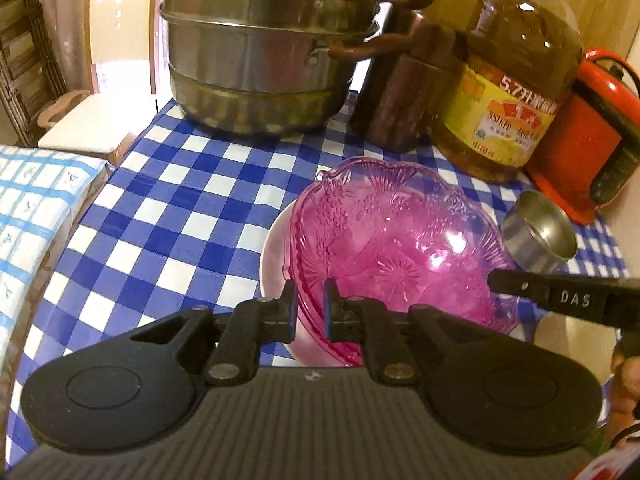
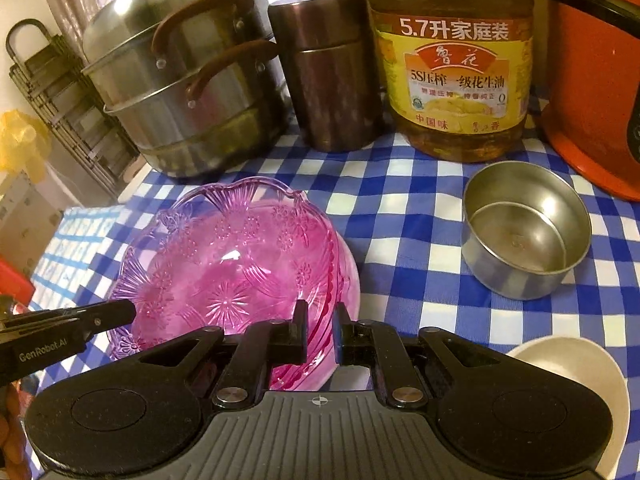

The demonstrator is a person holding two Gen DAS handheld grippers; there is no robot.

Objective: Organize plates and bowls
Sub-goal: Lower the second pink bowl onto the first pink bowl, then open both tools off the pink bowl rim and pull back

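Note:
A pink cut-glass bowl [image 1: 392, 232] [image 2: 224, 264] sits tilted over a white plate [image 1: 274, 256] on the blue checked tablecloth. My left gripper [image 1: 311, 292] is shut on the bowl's near rim at its left side. My right gripper [image 2: 321, 314] is shut on the rim at the bowl's right side, and one of its fingers [image 1: 560, 300] shows in the left wrist view. A small steel bowl [image 1: 540, 236] [image 2: 528, 232] stands empty to the right. A white bowl [image 2: 580, 380] lies at the near right, partly hidden by the right gripper.
Along the back stand a stacked steel steamer pot [image 1: 260, 60] [image 2: 180, 92], a brown canister [image 2: 332, 72], a large oil bottle [image 1: 508, 92] [image 2: 452, 60] and a red appliance [image 1: 588, 136] [image 2: 596, 80]. A chair [image 1: 100, 80] is beyond the table's left edge.

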